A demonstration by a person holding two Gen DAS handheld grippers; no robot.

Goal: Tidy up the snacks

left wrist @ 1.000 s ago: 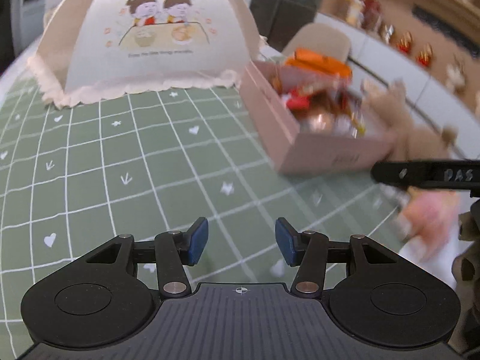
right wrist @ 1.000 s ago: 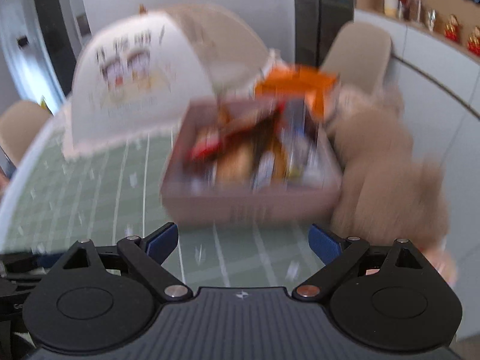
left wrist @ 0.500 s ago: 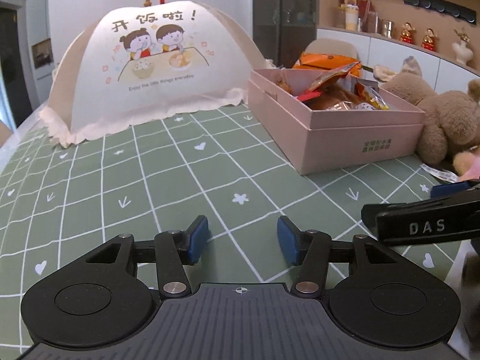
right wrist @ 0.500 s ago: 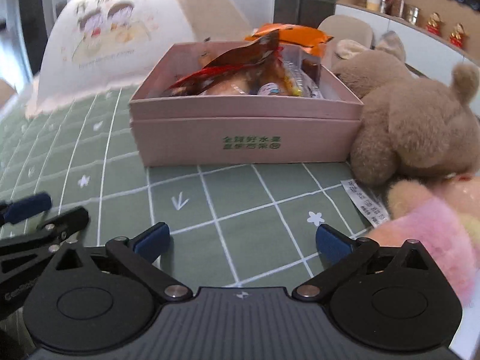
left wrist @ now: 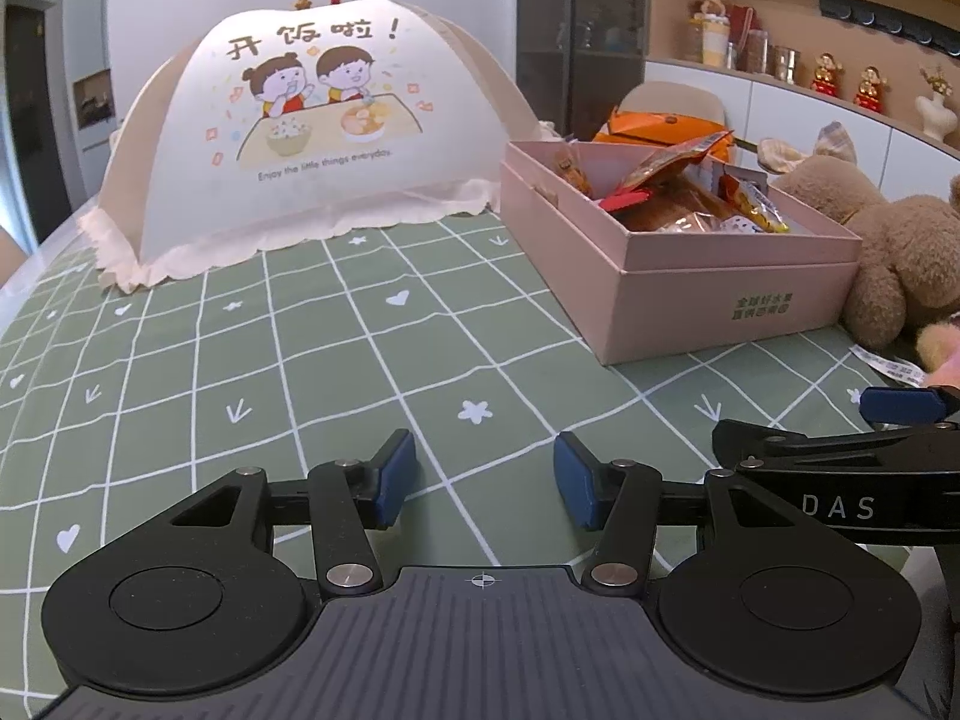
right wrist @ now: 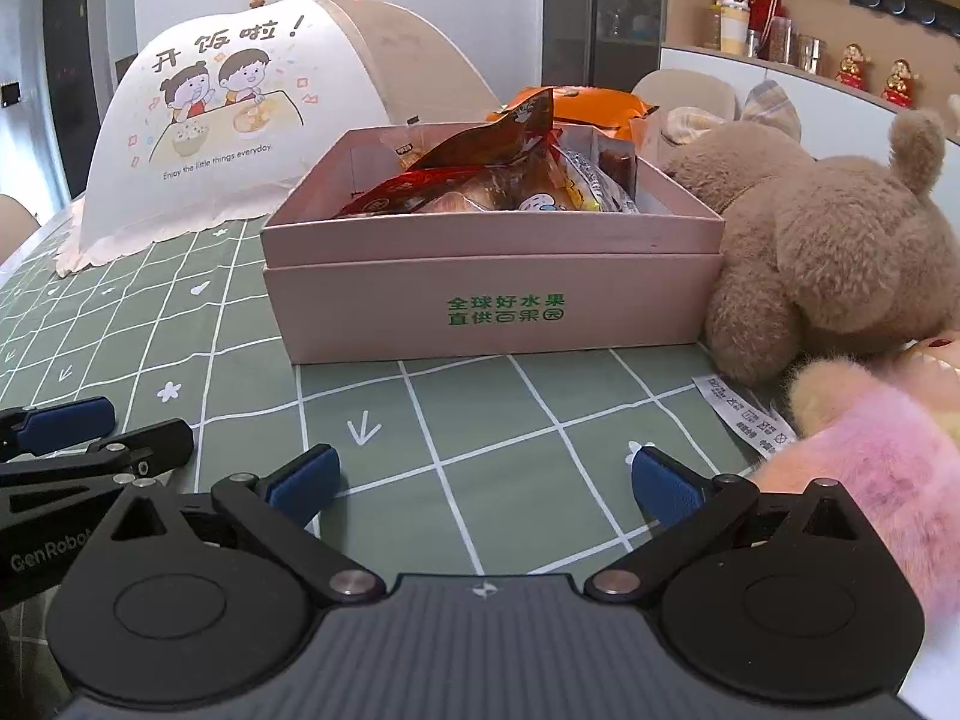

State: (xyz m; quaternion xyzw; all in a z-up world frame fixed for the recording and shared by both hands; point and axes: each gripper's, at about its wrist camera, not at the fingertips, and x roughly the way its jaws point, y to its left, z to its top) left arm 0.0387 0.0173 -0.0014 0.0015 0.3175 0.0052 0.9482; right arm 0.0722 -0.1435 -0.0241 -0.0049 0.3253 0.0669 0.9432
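A pink cardboard box (left wrist: 738,306) (right wrist: 492,312) stands on the green checked tablecloth (left wrist: 336,372), filled with several wrapped snacks (left wrist: 678,192) (right wrist: 480,180). An orange snack bag (right wrist: 594,105) lies just behind the box. My left gripper (left wrist: 485,474) hovers low over bare cloth, left of and nearer than the box, open with nothing between its blue pads. My right gripper (right wrist: 485,480) faces the box's front wall a short way off, wide open and empty. The two grippers sit side by side, each showing at the edge of the other's view.
A domed mesh food cover (left wrist: 336,138) with a cartoon print stands at the back left. A brown teddy bear (right wrist: 828,252) leans against the box's right side. A pink plush toy (right wrist: 888,468) lies close by my right fingers. A chair back shows behind the table.
Both grippers have come down closer to the table, and the views have steadied from blur. My right jaws stand wider than a second ago. Little has shifted in the last half second.
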